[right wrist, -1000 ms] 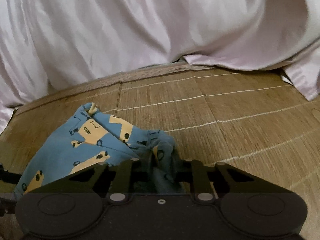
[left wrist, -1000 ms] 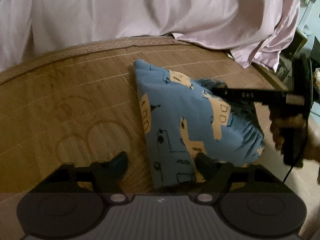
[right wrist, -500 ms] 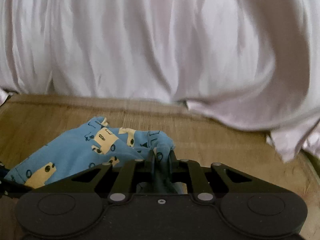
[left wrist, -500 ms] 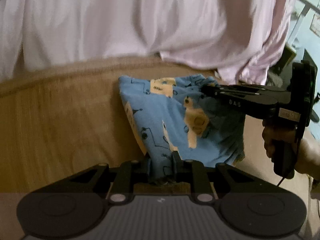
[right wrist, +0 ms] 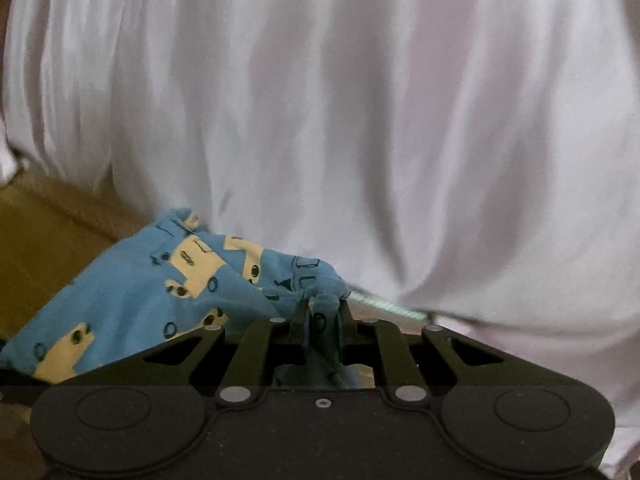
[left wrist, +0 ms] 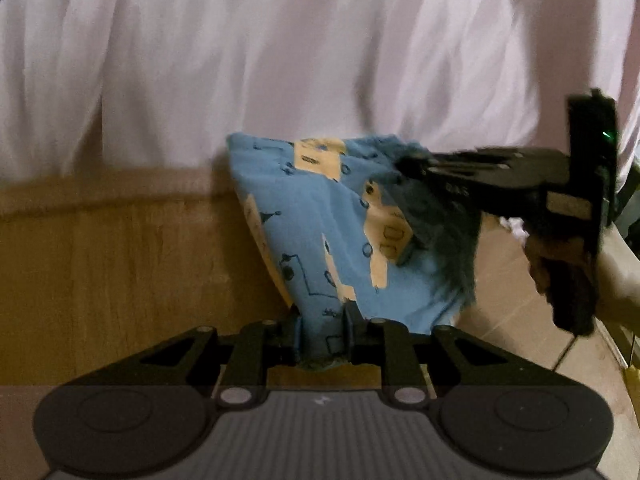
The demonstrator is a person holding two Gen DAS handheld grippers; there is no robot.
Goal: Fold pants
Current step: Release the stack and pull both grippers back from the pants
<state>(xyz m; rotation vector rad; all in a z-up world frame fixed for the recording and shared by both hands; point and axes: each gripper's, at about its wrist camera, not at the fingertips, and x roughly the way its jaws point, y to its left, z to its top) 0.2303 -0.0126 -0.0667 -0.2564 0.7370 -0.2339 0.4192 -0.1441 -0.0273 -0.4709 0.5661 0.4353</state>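
Background: a pale pink-white draped sheet (left wrist: 304, 60) hangs in soft vertical folds across the upper field of both views. Below it, a woven bamboo mat (left wrist: 120, 264) in golden brown. At lower right, tiled floor (left wrist: 516, 312). Lighting dim, diffuse.

Pants (left wrist: 320, 216): blue cloth, pale yellow vehicle shapes, dark outline drawings | Mat (left wrist: 120, 256): golden-brown, woven look | Sheet (left wrist: 280, 60): pale pinkish white, plain, soft grey folds | 2 grippers, left gripper (left wrist: 322, 330) and right gripper (right wrist: 322, 312): black
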